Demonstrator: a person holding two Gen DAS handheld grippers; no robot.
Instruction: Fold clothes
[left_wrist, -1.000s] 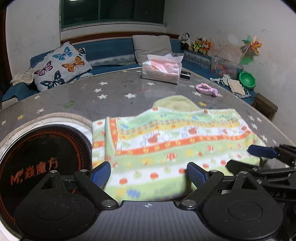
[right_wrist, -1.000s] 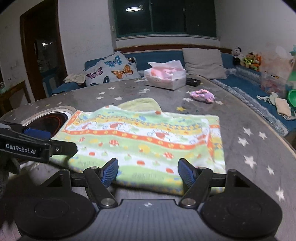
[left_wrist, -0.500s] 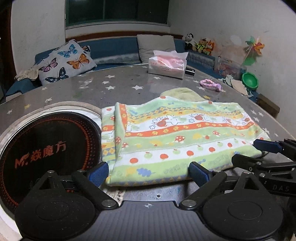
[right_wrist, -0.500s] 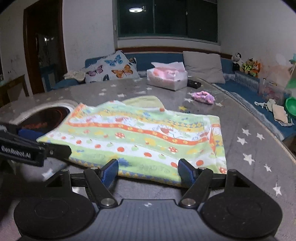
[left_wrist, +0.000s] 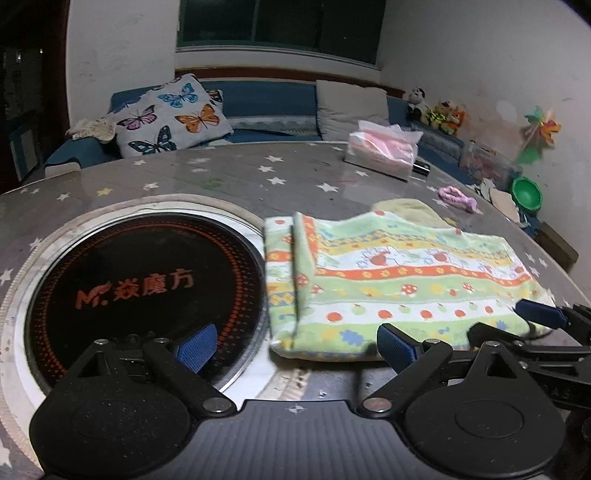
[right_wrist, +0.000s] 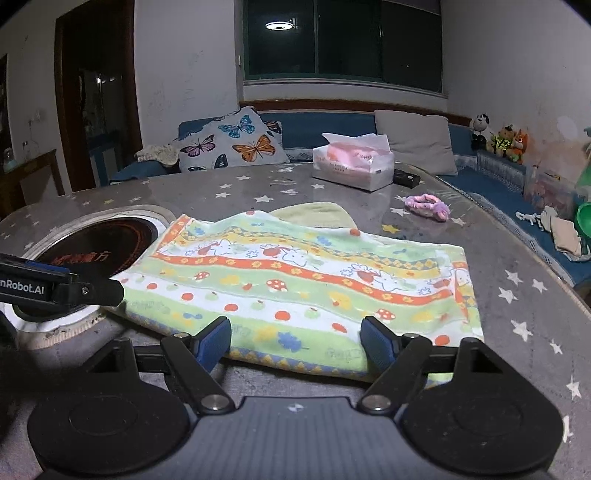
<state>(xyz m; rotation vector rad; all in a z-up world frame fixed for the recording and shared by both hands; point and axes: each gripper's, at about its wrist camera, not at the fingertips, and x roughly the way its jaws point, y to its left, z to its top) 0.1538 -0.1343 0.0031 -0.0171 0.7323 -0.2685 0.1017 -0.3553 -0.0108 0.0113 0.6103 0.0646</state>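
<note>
Oddly, both spread hand-held grippers (left_wrist: 295, 343) (right_wrist: 295, 338) hide the folded towel's (right_wrist: 295, 288) near edge.

A round grey table (right_wrist: 498, 258) printed with stars is seen, with a black cooktop (left_wrist: 140, 291) set into it. On it are laid a folded striped cloth (right_wrist: 295, 288), a tissue pack (right_wrist: 352, 162), a pink scrunchie (right_wrist: 426, 206) and a dark remote (right_wrist: 406, 179).

White walls (right_wrist: 184, 74), dark window (right_wrist: 343, 40), blue bench sofa (right_wrist: 306, 129), perhaps a doorway (right_wrist: 99, 99), star-patterned table (right_wrist: 517, 266)
</note>
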